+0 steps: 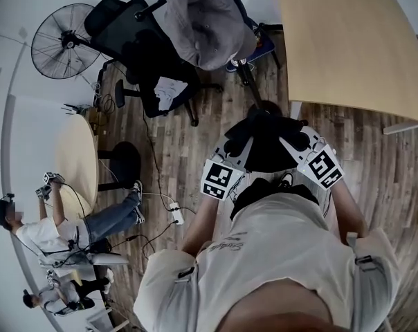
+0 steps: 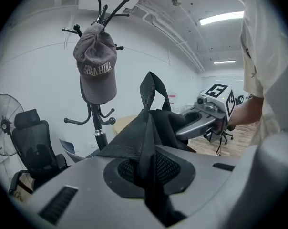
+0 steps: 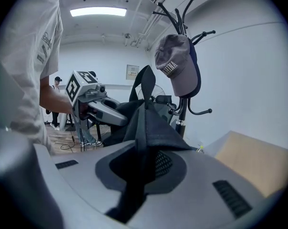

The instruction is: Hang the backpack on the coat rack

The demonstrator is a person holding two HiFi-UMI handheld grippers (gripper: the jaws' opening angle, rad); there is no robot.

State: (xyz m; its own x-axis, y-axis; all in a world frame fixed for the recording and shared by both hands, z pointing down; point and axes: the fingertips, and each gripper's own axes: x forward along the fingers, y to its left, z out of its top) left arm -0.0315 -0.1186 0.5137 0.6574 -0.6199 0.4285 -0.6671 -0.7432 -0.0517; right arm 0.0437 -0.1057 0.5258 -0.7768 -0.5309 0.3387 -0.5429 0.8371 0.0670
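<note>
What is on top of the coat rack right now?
A grey cap hangs over the coat rack's upper prongs; several prong tips poke out above it, and the lower hooks are bare. Which prong carries the cap is covered by the cap itself.

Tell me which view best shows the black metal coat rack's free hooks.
Left gripper view: the black metal coat rack shows top prongs and lower hooks around the grey baseball cap. Right gripper view shows fewer; head view sees mostly the cap.

Left gripper point(image 1: 238, 147), frame centre: jaws clamped on backpack point(image 1: 266, 147) fabric. Right gripper point(image 1: 300, 142), just right of it: clamped likewise. Left forearm point(image 1: 198, 227) and right forearm point(image 1: 347, 209): bare, extended forward.
</note>
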